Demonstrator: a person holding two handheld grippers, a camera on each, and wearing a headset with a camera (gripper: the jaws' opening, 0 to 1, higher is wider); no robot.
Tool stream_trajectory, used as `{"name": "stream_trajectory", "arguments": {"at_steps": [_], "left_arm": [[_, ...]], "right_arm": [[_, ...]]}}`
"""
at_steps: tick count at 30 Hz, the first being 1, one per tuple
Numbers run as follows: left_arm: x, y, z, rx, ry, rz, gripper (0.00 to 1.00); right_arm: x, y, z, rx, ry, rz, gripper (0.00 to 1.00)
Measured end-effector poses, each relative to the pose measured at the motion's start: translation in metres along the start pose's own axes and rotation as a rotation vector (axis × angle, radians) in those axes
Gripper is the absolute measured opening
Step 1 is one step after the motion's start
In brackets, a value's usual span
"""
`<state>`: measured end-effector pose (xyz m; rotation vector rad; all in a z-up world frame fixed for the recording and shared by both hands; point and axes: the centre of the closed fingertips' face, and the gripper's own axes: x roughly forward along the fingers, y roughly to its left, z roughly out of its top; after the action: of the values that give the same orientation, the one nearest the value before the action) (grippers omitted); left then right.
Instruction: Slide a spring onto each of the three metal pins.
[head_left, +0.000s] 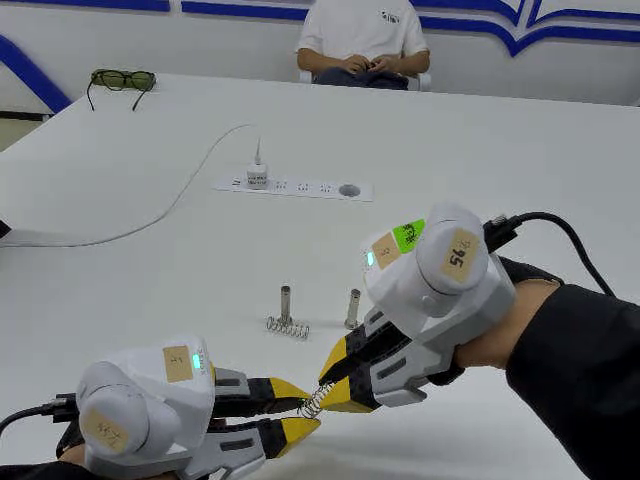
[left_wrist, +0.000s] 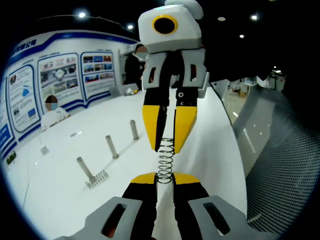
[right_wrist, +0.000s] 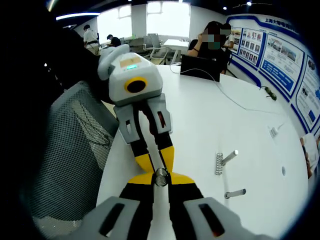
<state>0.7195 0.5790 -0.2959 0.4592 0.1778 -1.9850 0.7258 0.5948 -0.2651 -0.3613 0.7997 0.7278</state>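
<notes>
A small steel spring (head_left: 315, 400) hangs in the air between both grippers, above the near part of the white table (head_left: 150, 270). My left gripper (head_left: 303, 408) is shut on its near end (left_wrist: 165, 172). My right gripper (head_left: 335, 385) is shut on the other end, seen end-on in the right gripper view (right_wrist: 160, 176). Three upright metal pins stand in a row (left_wrist: 85, 167) (left_wrist: 111, 146) (left_wrist: 134, 129); two of them show in the head view (head_left: 285, 303) (head_left: 353, 308). A second spring (head_left: 287, 327) lies flat on the table at the foot of the leftmost pin.
A white power strip (head_left: 295, 186) with a plugged-in charger (head_left: 257, 175) and its cable lies further back. Dark glasses (head_left: 122, 79) rest at the far left corner. A person (head_left: 362, 40) sits at the table's far edge. A mesh chair (right_wrist: 65, 150) stands beside the table.
</notes>
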Motion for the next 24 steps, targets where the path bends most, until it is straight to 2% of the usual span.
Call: {"name": "stream_trajectory", "arguments": {"at_steps": [9, 17, 21, 24], "left_arm": [[0.0028, -0.0013, 0.0031, -0.003, -0.012, -0.004, 0.11], [0.0034, -0.0004, 0.0035, -0.020, -0.022, 0.000, 0.11], [0.0034, 0.0015, 0.0039, -0.028, -0.028, 0.006, 0.11], [0.0030, 0.0019, 0.0041, -0.031, -0.031, 0.007, 0.10]], "right_arm": [[0.0025, -0.0004, 0.0099, -0.014, -0.021, -0.005, 0.12], [0.0034, -0.0009, 0.0100, -0.006, -0.021, -0.010, 0.12], [0.0047, 0.0003, 0.0081, 0.008, -0.017, -0.003, 0.17], [0.0049, -0.0001, 0.0066, 0.006, -0.013, -0.009, 0.17]]}}
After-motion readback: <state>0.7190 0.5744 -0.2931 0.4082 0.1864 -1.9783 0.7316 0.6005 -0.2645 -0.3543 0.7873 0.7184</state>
